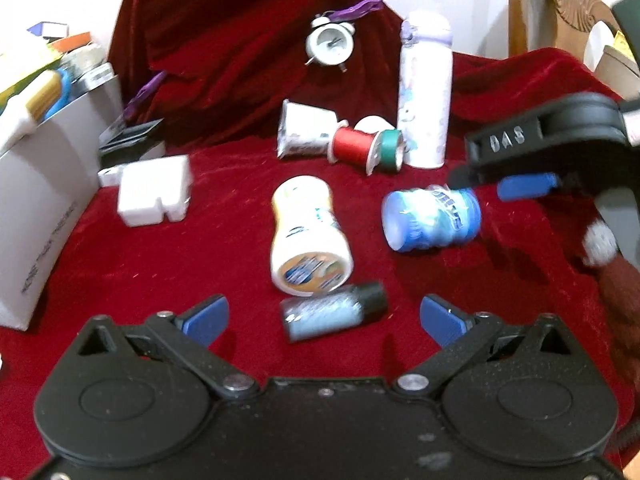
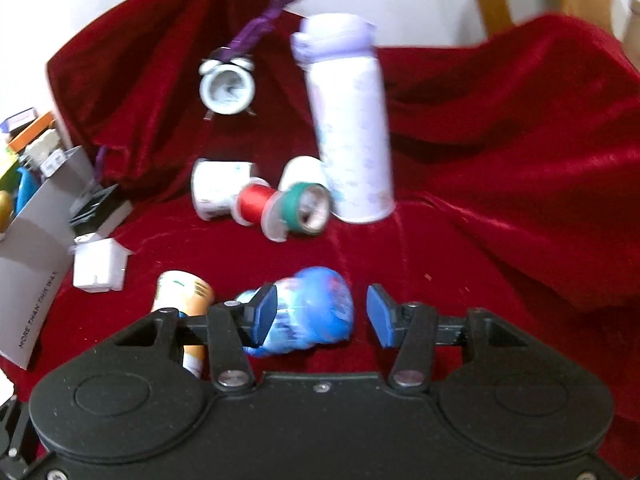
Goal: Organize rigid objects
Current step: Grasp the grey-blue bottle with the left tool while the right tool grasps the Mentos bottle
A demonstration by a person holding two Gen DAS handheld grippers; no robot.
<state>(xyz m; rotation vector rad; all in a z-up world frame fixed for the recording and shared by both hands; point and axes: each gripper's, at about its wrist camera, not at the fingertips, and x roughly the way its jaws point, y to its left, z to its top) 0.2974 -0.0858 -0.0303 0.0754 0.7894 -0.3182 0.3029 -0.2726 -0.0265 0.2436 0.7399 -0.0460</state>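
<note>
— On the red velvet cloth (image 1: 120,264), where was the blue bottle (image 1: 430,220) found, and how was it laid?

— It was seen lying on its side near the middle of the cloth, right of the cream-coloured bottle (image 1: 308,236). Its long axis ran roughly left to right in the left wrist view, tilted slightly, with the rounded blue end turned toward the cream bottle. In the right wrist view it was caught between the two blue pads of the right gripper (image 2: 320,316), its length slanting from lower left to upper right.

— Was it gripped?

— That could not be settled. The right gripper's jaws were held at a middling width; the left pad overlapped the bottle, while a gap was visible between the bottle and the right pad. Heavy blur was noted.

— And the left gripper (image 1: 324,320)?

— Its jaws were spread wide, with nothing clasped. A small dark-capped vial (image 1: 332,312) lay on its side just ahead of them, its cap pointed right, its axis nearly crosswise.

— How was the cream bottle set?

— On its side too, its base turned toward the left camera, its axis running away from it.

— What stood behind?

— A tall white-and-lilac flask (image 1: 424,92) was upright, with a red thread spool (image 1: 354,144) and a green tape roll (image 1: 390,148) lying just beside it.
</note>
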